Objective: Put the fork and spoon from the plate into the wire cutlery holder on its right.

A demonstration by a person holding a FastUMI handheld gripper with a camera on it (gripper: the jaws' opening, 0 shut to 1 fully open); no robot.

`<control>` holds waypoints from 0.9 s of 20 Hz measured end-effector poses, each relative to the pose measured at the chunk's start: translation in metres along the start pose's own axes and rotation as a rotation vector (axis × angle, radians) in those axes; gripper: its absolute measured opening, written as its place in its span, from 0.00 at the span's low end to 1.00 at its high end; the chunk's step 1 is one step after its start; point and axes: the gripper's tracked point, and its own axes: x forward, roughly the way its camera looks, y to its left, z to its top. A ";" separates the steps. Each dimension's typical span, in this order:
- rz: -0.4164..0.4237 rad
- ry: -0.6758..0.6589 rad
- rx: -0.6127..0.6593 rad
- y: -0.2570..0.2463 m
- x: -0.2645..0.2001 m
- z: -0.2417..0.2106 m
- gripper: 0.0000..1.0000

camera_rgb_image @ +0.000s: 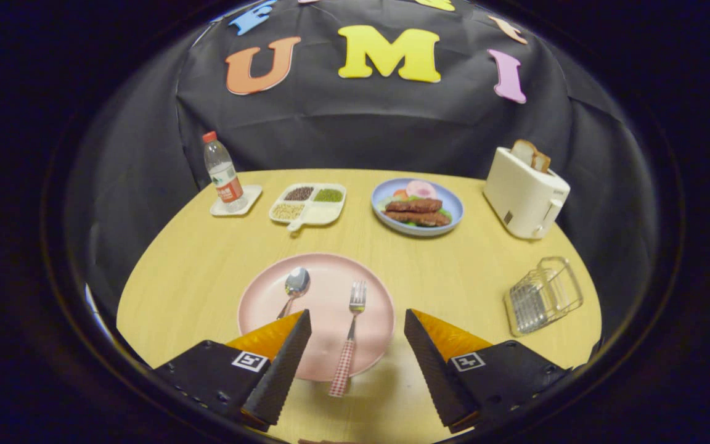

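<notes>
A pink plate (324, 290) lies on the round wooden table just ahead of my fingers. On it rest a metal spoon (294, 287) at the left and a fork (351, 333) with a red checked handle that sticks out over the plate's near rim. My gripper (357, 327) stands open above the near part of the plate, the fork's handle lying in the gap between the fingers without touching them. The left finger covers the spoon's handle end. The wire cutlery holder (543, 296) stands to the right of the plate, beyond the right finger.
Across the table stand a water bottle (222, 172) on a coaster, a divided dish of grains (309, 204), a blue plate of food (417, 206) and a white toaster (525, 192) with bread in it. Bare tabletop (453, 271) lies between the pink plate and the wire holder.
</notes>
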 end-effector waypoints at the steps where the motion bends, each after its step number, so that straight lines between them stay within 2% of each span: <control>1: -0.010 0.033 0.015 0.000 0.007 -0.007 0.92; 2: -0.008 0.046 0.027 0.003 0.013 -0.011 0.91; 5: -0.022 0.092 0.039 0.006 0.027 -0.020 0.78; 6: -0.034 0.111 0.048 0.005 0.032 -0.024 0.78; 10: -0.072 0.201 0.111 0.007 0.046 -0.041 0.58; 12: -0.050 0.242 0.147 0.015 0.049 -0.048 0.45; 15: -0.060 0.265 0.168 0.015 0.049 -0.049 0.40; 18: -0.085 0.280 0.152 0.014 0.052 -0.051 0.41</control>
